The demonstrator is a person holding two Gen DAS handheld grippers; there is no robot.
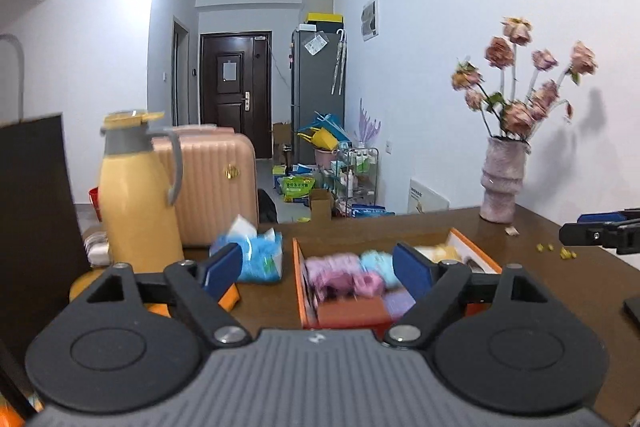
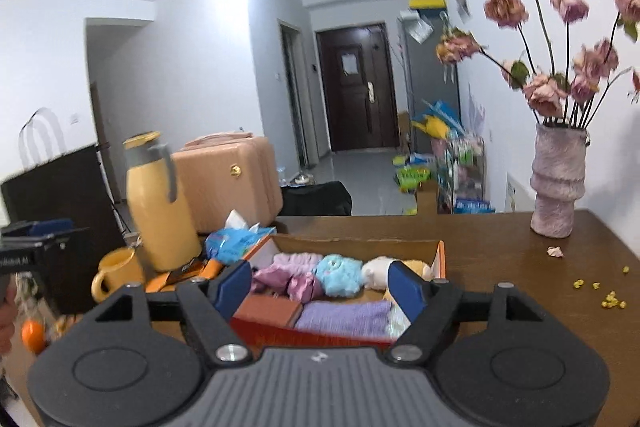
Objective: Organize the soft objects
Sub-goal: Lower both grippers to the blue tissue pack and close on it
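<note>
Right wrist view: orange box (image 2: 440,259) sits on the brown table (image 2: 500,255), already packed w/ soft stuff — pink/purple bundles (image 2: 288,273), blue plush (image 2: 338,275), white-yellow plush (image 2: 384,269), folded lilac cloth (image 2: 344,317), rust-red piece (image 2: 268,309). Looks mostly done. Poss. left: blue tissue pack (image 2: 236,243), outside the box, just past its far-left corner, near the yellow thermos (image 2: 160,203).

Right gripper (image 2: 320,289) spread wide, nothing held, box right in front of it & low. Left gripper (image 1: 318,269) also gaping, empty — box ahead, slightly right; tissue pack (image 1: 256,255) just beyond its left finger. Frames blurry, so item count approx.
</note>
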